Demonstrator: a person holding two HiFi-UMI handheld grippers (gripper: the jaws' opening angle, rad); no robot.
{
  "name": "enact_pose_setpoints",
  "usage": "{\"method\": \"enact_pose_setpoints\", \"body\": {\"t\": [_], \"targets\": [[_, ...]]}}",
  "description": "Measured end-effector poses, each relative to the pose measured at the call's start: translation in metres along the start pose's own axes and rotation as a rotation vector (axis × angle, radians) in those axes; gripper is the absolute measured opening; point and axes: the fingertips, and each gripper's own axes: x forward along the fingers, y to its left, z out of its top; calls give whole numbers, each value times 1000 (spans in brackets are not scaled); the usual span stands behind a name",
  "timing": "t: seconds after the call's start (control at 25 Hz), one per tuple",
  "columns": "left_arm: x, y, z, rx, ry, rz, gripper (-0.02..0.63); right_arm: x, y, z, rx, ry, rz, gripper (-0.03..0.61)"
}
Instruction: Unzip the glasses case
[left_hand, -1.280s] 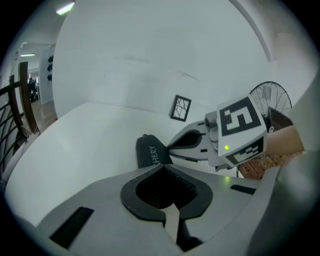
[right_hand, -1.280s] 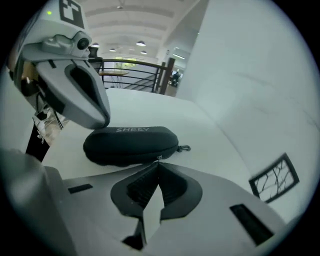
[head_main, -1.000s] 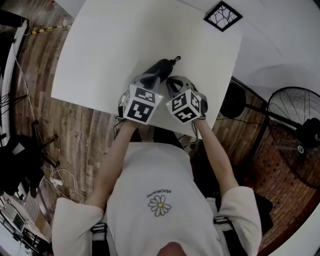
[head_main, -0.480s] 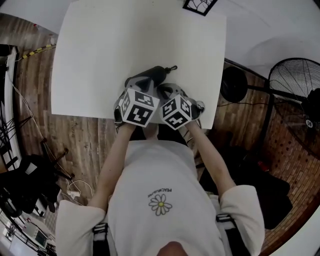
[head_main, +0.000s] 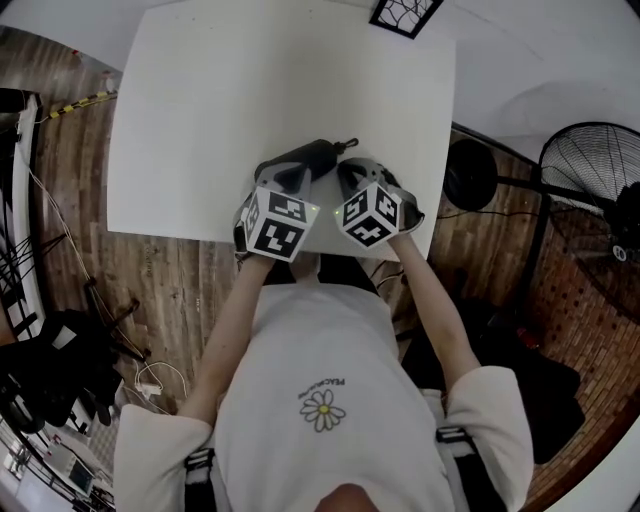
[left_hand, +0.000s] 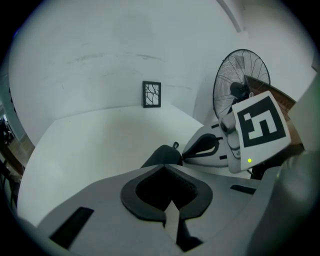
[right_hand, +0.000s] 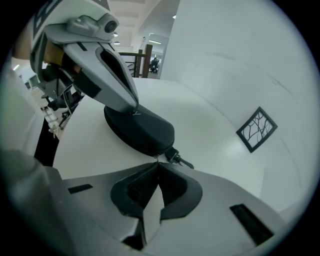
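Black and oval, the hard-shell glasses case (head_main: 312, 154) lies on the white table (head_main: 200, 100) in the head view, just ahead of both claws. Its long axis runs from the left claw (head_main: 285, 173) slantwise away past the right claw (head_main: 350, 172), with its small tab end pointing farthest off.

Seen from the left gripper view, the left claw (left_hand: 163, 167) has its jaws brought together, nothing between them. The glasses case (left_hand: 162, 156) sits right at their tips, and the right claw (left_hand: 192, 150) is just beside it.

From the right gripper view, the right claw (right_hand: 156, 164) is pinched closed on the small metal zipper pull (right_hand: 156, 159). The glasses case (right_hand: 140, 127) stretches away from its tips up to the left, where the left claw (right_hand: 134, 109) presses on its top.
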Motion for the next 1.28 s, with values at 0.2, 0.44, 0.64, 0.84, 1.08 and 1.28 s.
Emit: {"method": "enact_pose_setpoints", "body": {"t": [0.2,0.44,0.64,0.84,1.08,1.28], "targets": [[3,-1,2,-21,14,-8,14,9,-26,5,-276,15,12,8],[8,3,3,-83,38,-41,14,22,-35,16,-553,-17,206,8],[11,5,4,-133,69,-70,14,26,-36,23,-828,4,373,8],[10,9,4,-193,60,-104,14,32,-37,35,-971,29,437,8],[10,12,5,-207,77,-123,12,46,-31,59,-1181,43,411,9],[10,12,5,-228,57,-114,13,46,-29,57,-1169,32,447,8]]}}
